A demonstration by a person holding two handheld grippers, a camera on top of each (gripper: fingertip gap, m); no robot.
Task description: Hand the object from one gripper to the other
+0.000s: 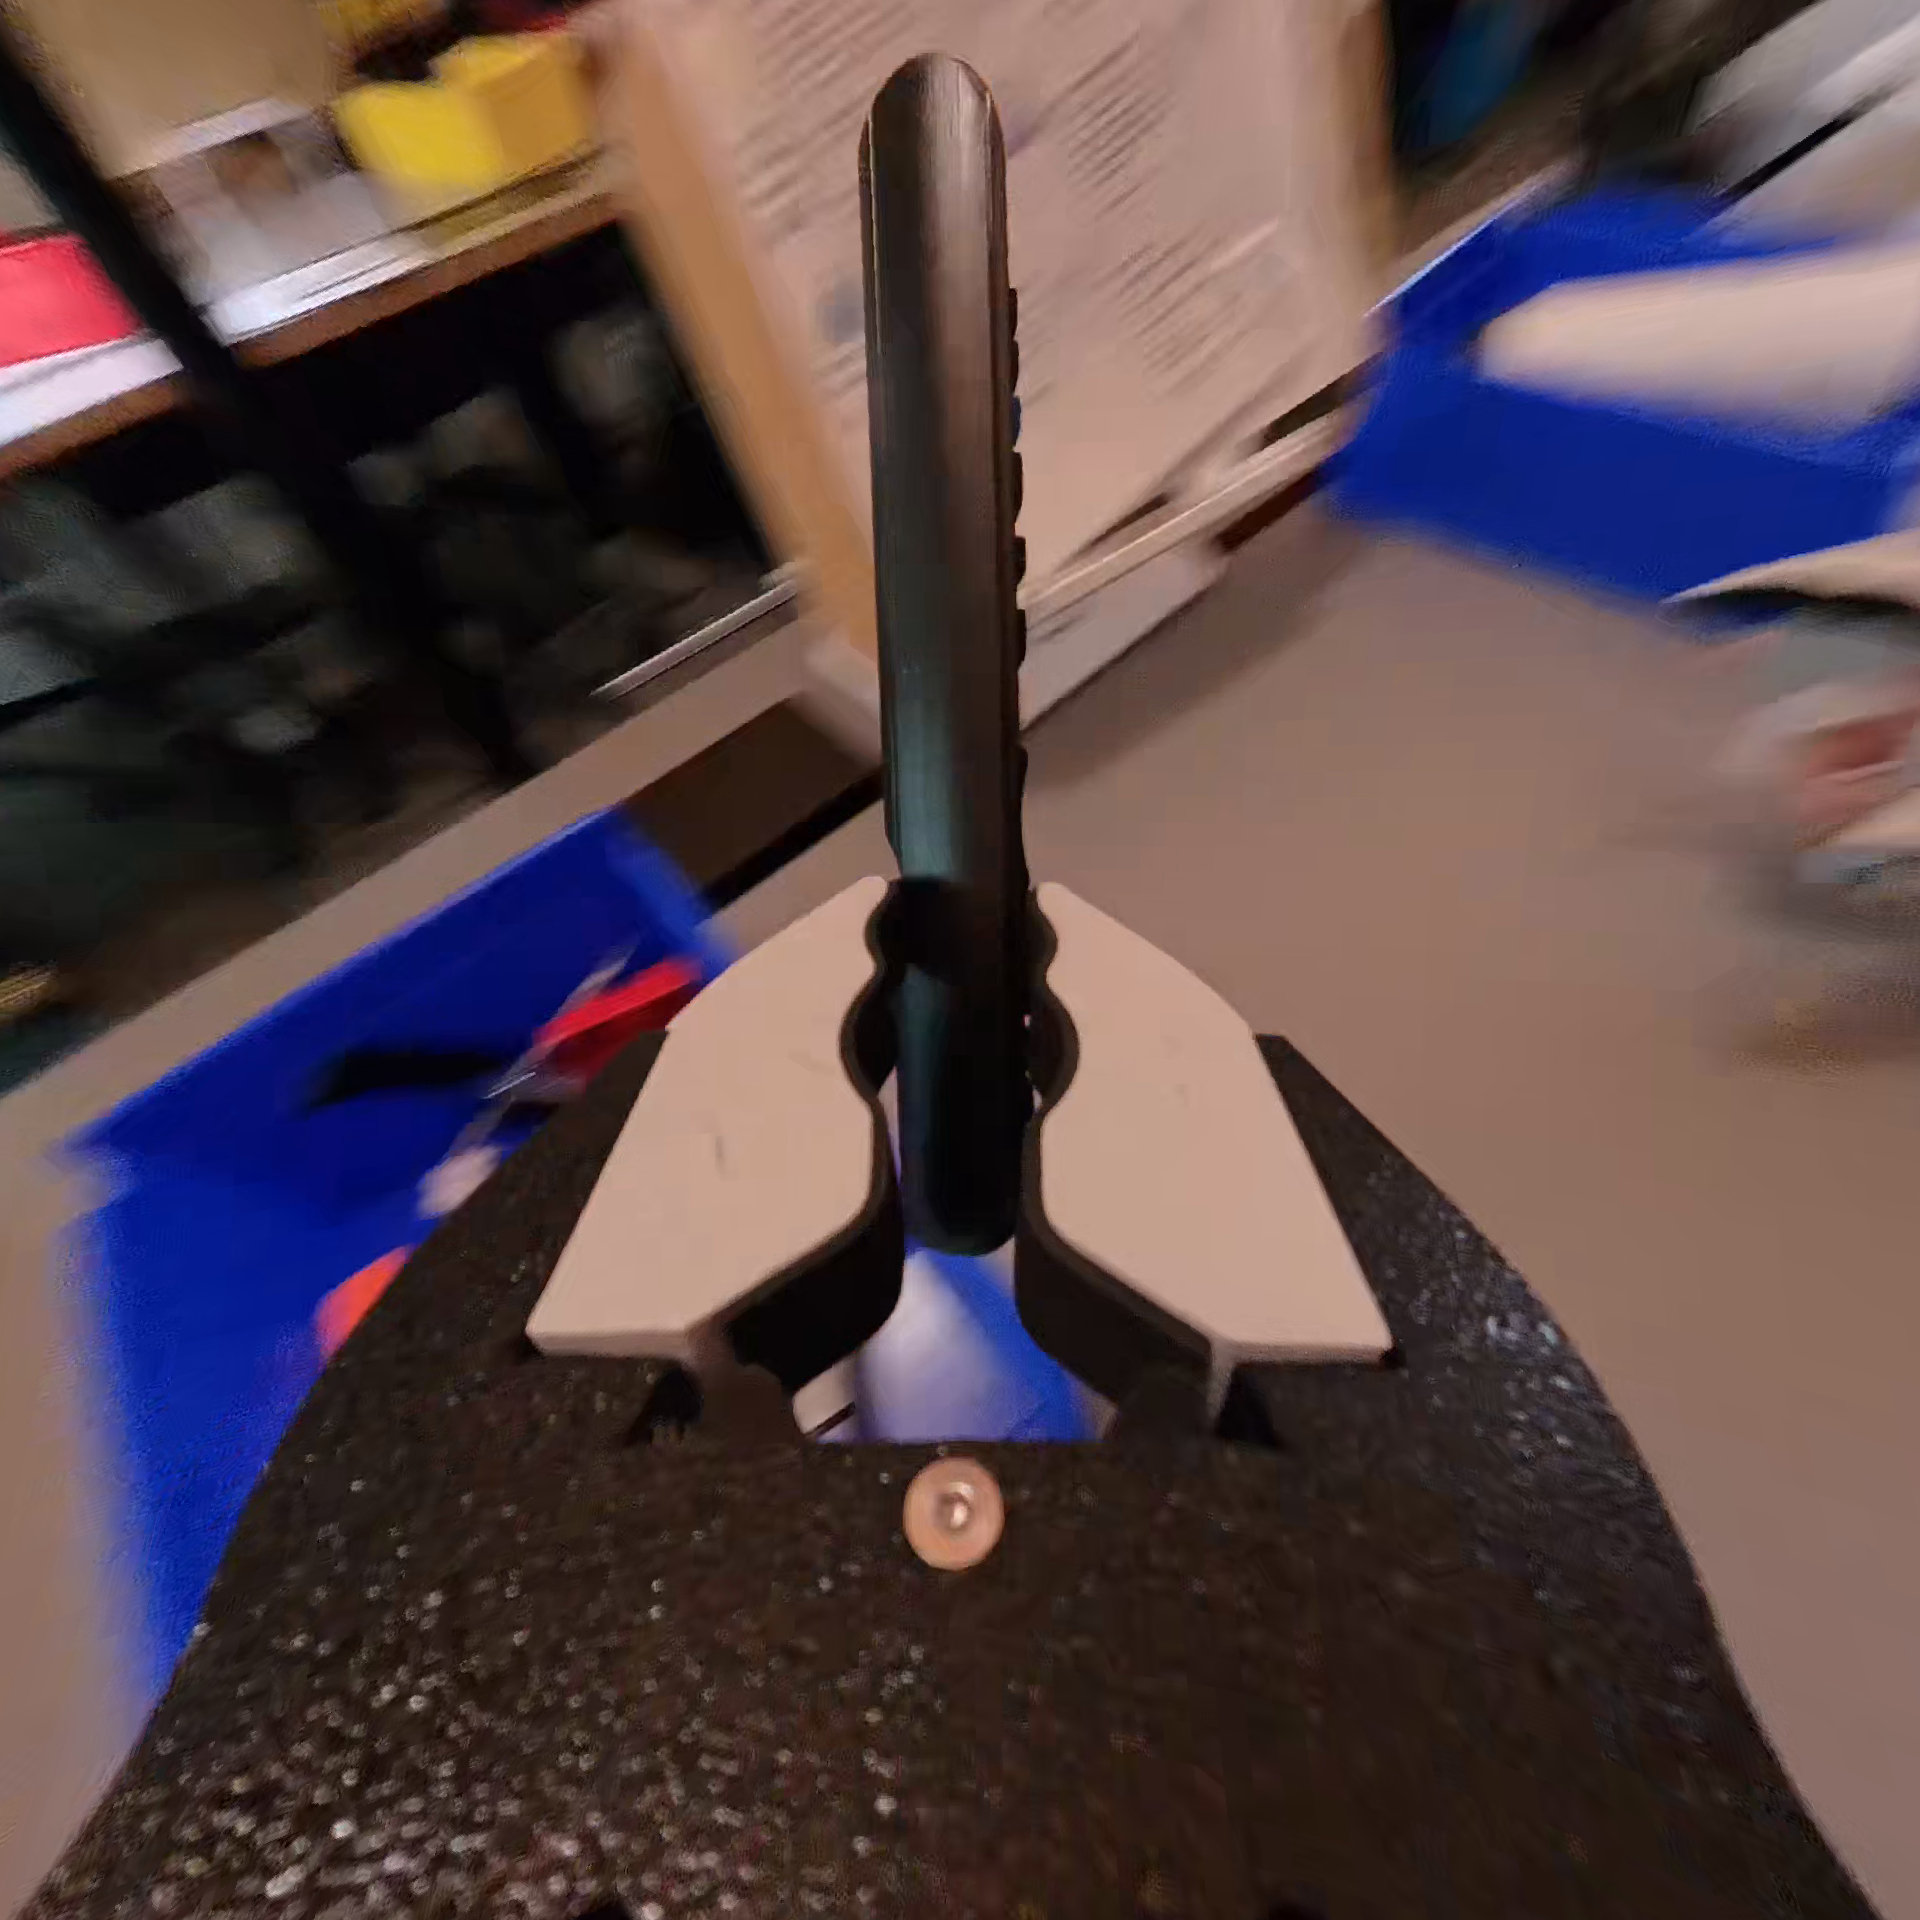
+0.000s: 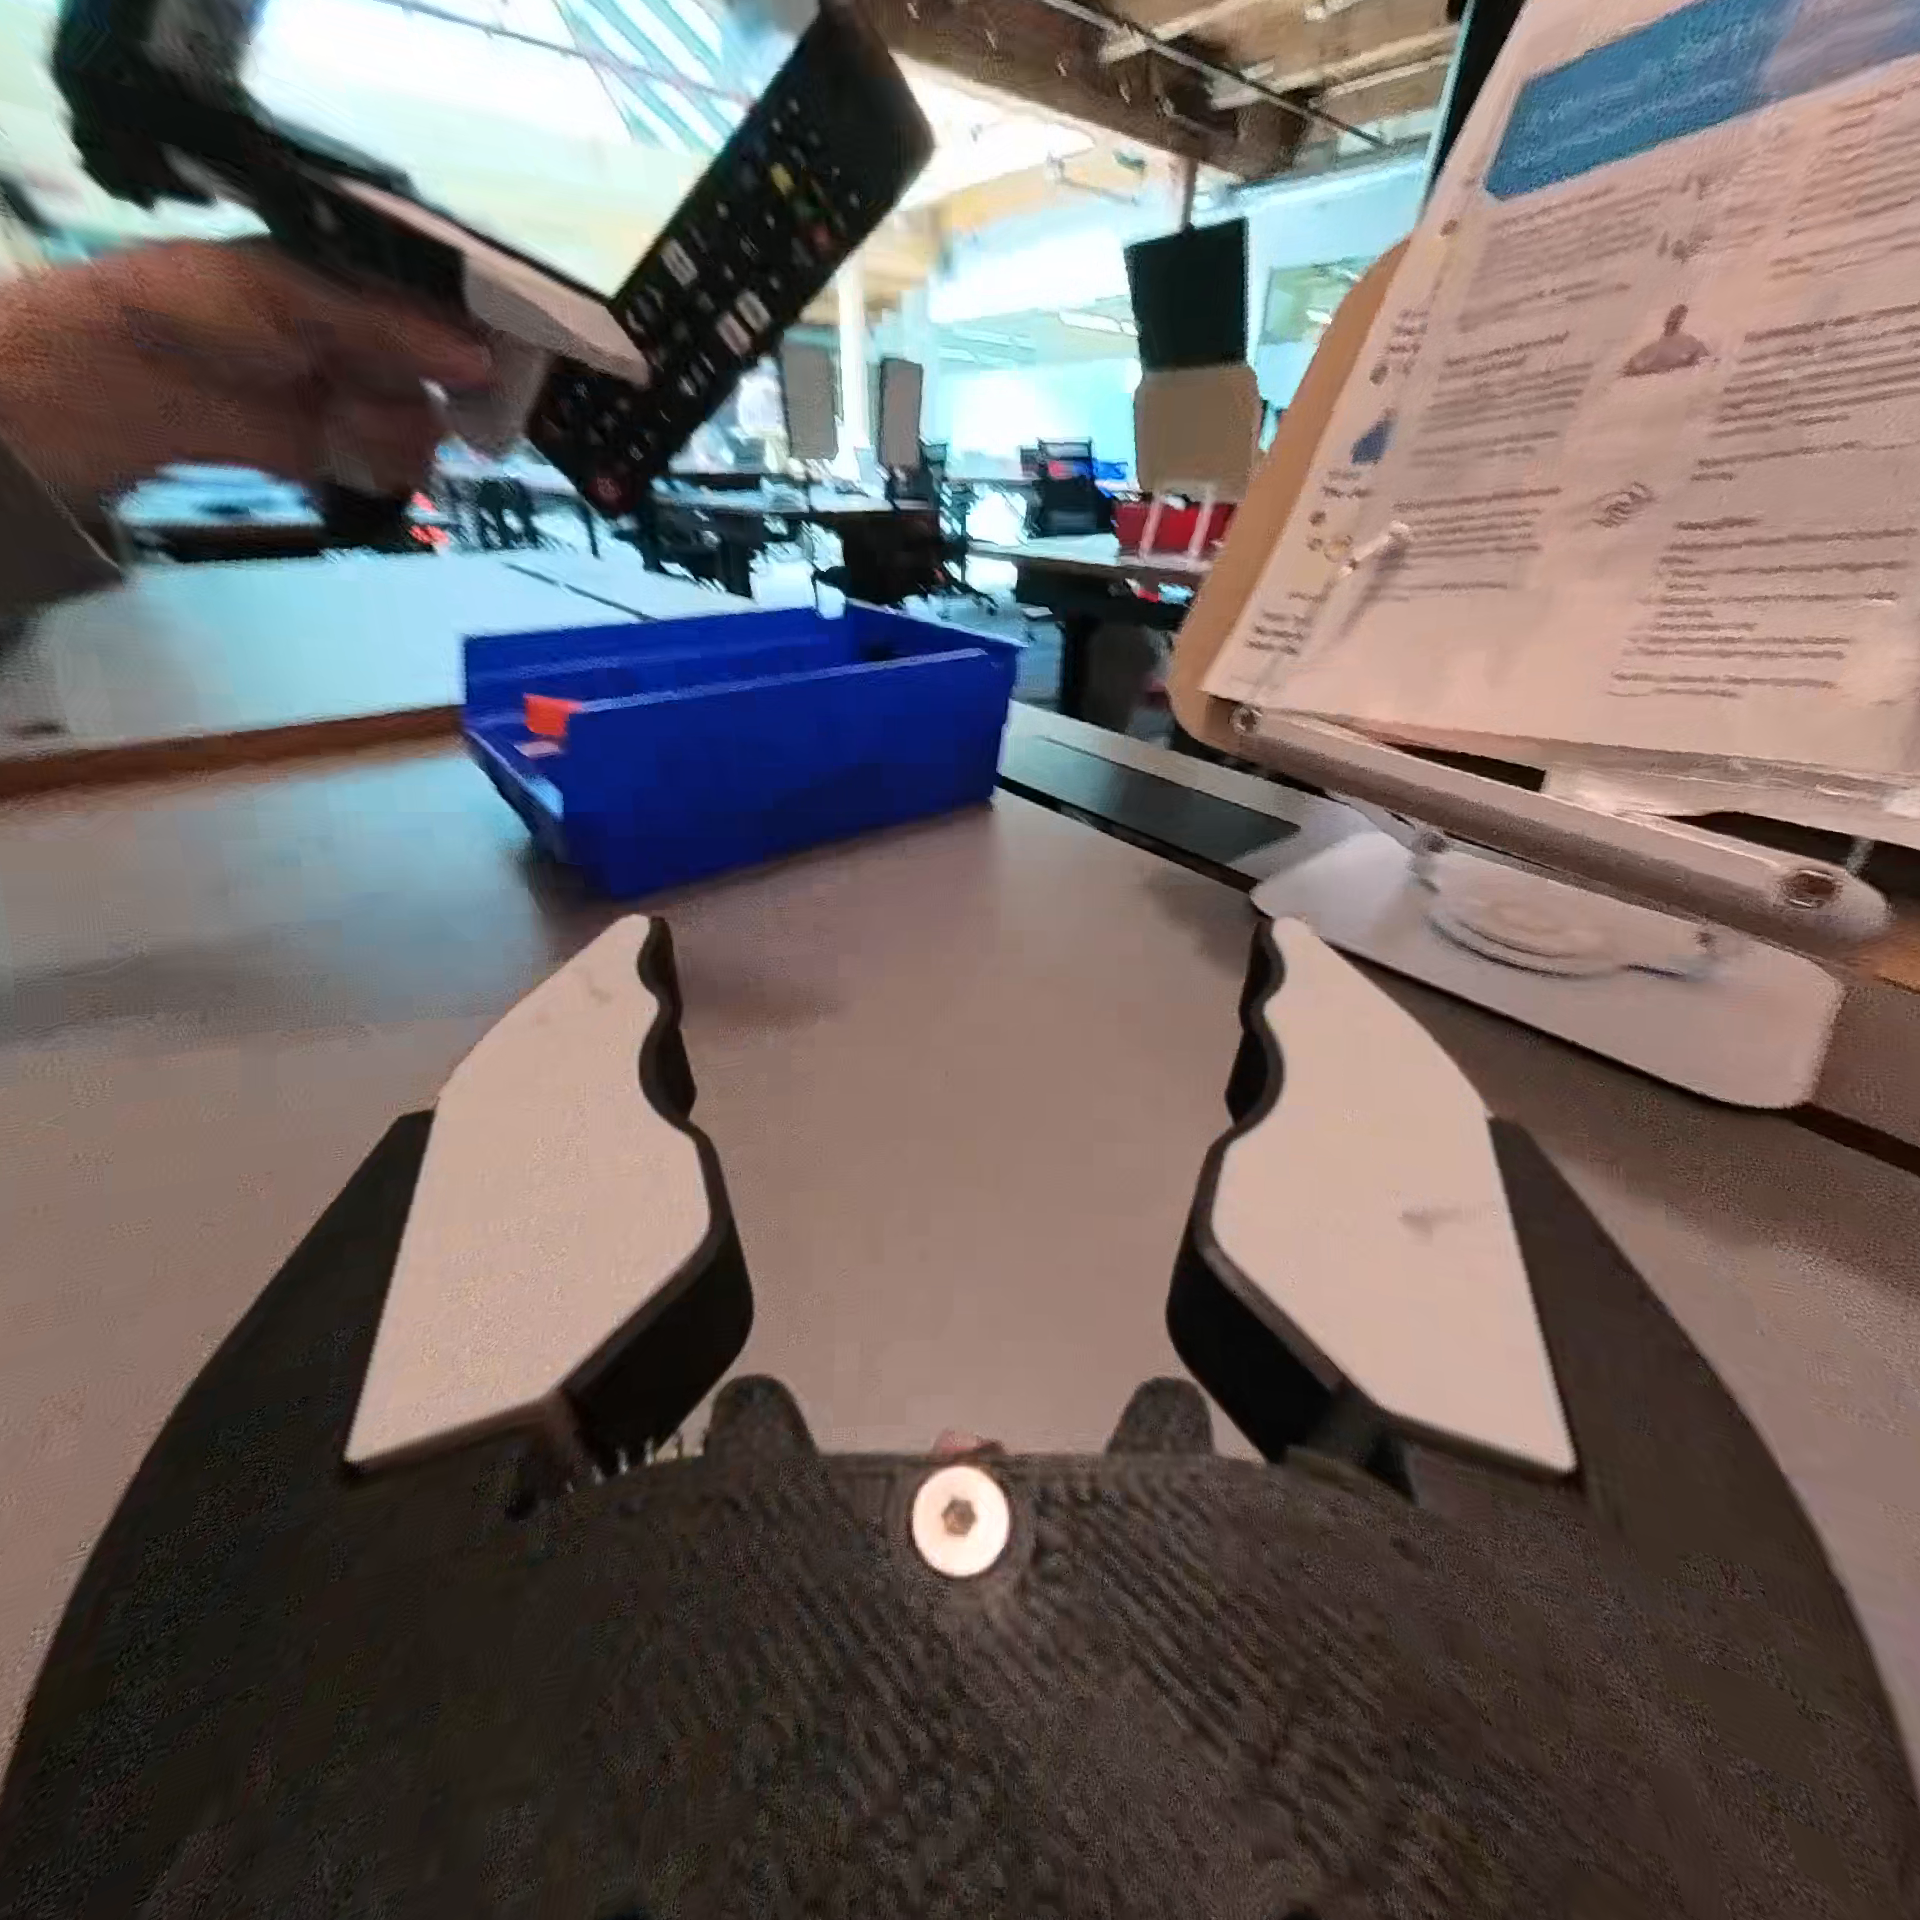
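My left gripper [image 1: 958, 904] is shut on a black remote control [image 1: 940, 468], held edge-on near one end and sticking forward, above the table. In the right wrist view the same remote [image 2: 748, 270] shows its buttons at the upper left, tilted, gripped by the left gripper [image 2: 582, 332] with a hand [image 2: 208, 353] behind it. My right gripper [image 2: 961, 935] is open and empty, low over the grey table [image 2: 935, 1091], well below and right of the remote.
A blue bin [image 2: 748, 738] stands on the table ahead of the right gripper. A blue bin [image 1: 343, 1122] with red items lies below the left gripper; another blue bin [image 1: 1610, 447] is at right. A stand with printed papers [image 2: 1621, 436] is at the right edge.
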